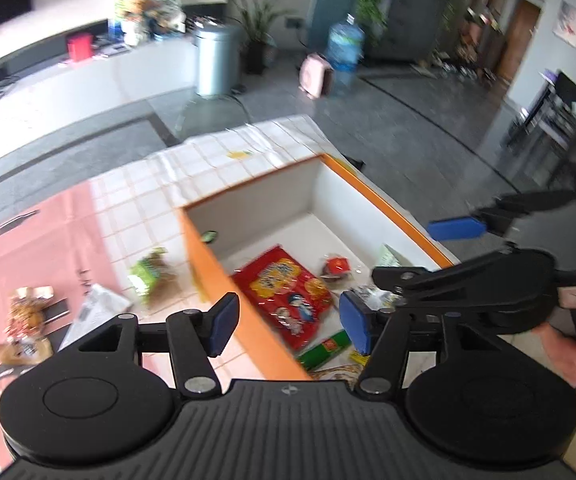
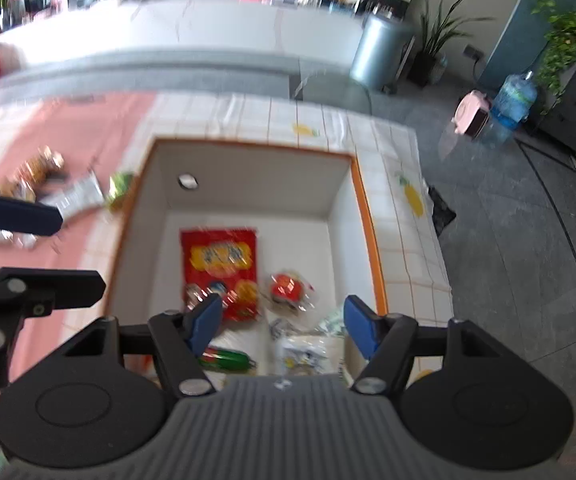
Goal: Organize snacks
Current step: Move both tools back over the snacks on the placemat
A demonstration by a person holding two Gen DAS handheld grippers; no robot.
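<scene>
Snacks lie partly inside an orange-edged box (image 1: 383, 204) and partly on the cloth to its left. In the left wrist view, we see the left gripper (image 1: 289, 320) with its jaws apart and nothing between the blue pads; it hangs above the near left corner of the box. Inside the box we note a large red packet (image 1: 284, 292) flat on the white floor, a small red-topped snack (image 1: 335, 266) just right of it, and a green stick pack (image 1: 323, 350) near the near wall. On the tiled tablecloth (image 1: 144, 200), left of the box, lie a green bag (image 1: 154, 276), a white wrapper (image 1: 96, 308) and brownish packets (image 1: 26, 324). The right gripper (image 1: 419, 252) enters from the right, held by a hand (image 1: 575, 348).

In the right wrist view, we see the right gripper (image 2: 284, 326) also with its jaws apart and empty, above the near end of the box (image 2: 367, 220). The red packet (image 2: 220, 268) lies at the centre of the floor, the red-topped snack (image 2: 288, 286) to its right, the green stick pack (image 2: 228, 358) and a white packet (image 2: 307, 350) near the near wall. The left gripper (image 2: 28, 248) shows at the left edge.
</scene>
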